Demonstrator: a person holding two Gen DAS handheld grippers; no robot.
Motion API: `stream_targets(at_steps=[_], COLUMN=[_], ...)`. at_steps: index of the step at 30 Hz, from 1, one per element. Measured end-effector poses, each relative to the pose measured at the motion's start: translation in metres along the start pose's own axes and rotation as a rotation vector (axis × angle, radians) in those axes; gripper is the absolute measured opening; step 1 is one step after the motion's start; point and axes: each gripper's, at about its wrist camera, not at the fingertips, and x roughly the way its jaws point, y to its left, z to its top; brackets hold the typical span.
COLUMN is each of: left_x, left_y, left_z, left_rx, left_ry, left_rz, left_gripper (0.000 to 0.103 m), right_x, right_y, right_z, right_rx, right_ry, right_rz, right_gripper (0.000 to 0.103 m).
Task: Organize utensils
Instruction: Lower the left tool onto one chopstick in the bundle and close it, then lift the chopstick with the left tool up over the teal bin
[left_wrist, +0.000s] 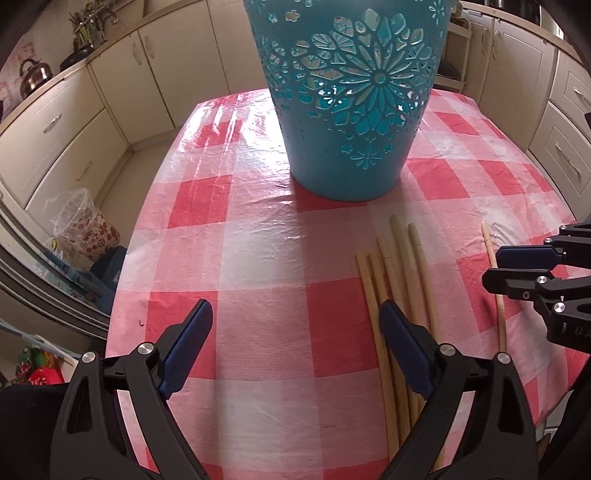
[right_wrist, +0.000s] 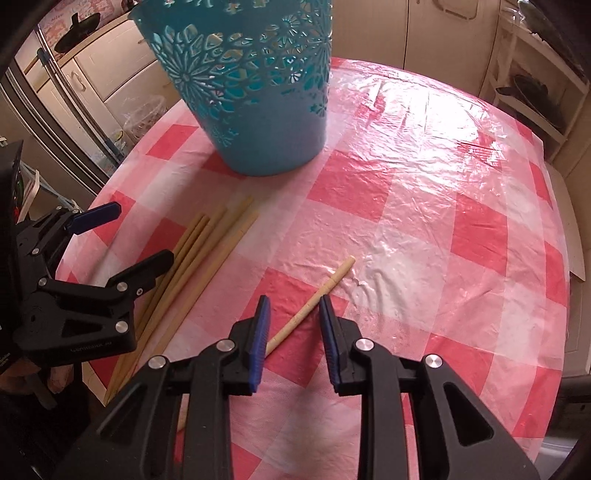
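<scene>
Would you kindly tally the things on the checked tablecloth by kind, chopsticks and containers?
Chopsticks in the bundle: 5
Lone chopstick between the right gripper's open jaws: 1
Teal cut-out basket: 1
Total: 7

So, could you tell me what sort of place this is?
Most likely a home kitchen: cream cabinets line the walls, a kettle sits on the counter, and a checked tablecloth covers the table.
</scene>
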Motion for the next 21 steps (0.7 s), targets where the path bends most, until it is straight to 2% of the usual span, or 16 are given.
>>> stream_targets(at_steps=[5,8,10,13,15,18,21], left_x=[0.005,0.003,0.003,0.001,0.000,0.000,0.001], left_y=[-0.001,-0.005,-0.007,-0.014,-0.016,-0.010,-0.001], left_z=[-0.001,0.002,0.004,0.006,0.006,0.006,0.005], left_rx=[0.010,0.027,0.029,0.050,0.060,0.028,-0.013], left_ry=[0.018,0.018,0.017,0.013,0.015,0.018,0.034], left_rz=[0.003,-0.020,-0.050,-0.109,-0.142,-0.155,-0.151], left_gripper=[0.086,0.073,0.059,0.016,0.007,0.005,0.005], right_x=[-0.001,0.000,0.000,0.003,0.004,0.002,0.003], right_y=[0.000,0.006,0.008,0.011,0.014,0.016,0.004], right_z=[-0.001,-0.004,-0.004,-0.003,-0.001,0.000,0.001], right_rx=[-0.011,-0.004,0.002,-0.005,-0.017,-0.031,0.036], right_ry=[-0.007,-0.020,-0.037,-0.053,-0.046,-0.053,-0.053], right_rz=[-0.013,-0.025,-0.032,-0.029,0.031,0.007,0.006], right_gripper=[0.028,0.028,0.028,0.028,0.027,0.027,0.027])
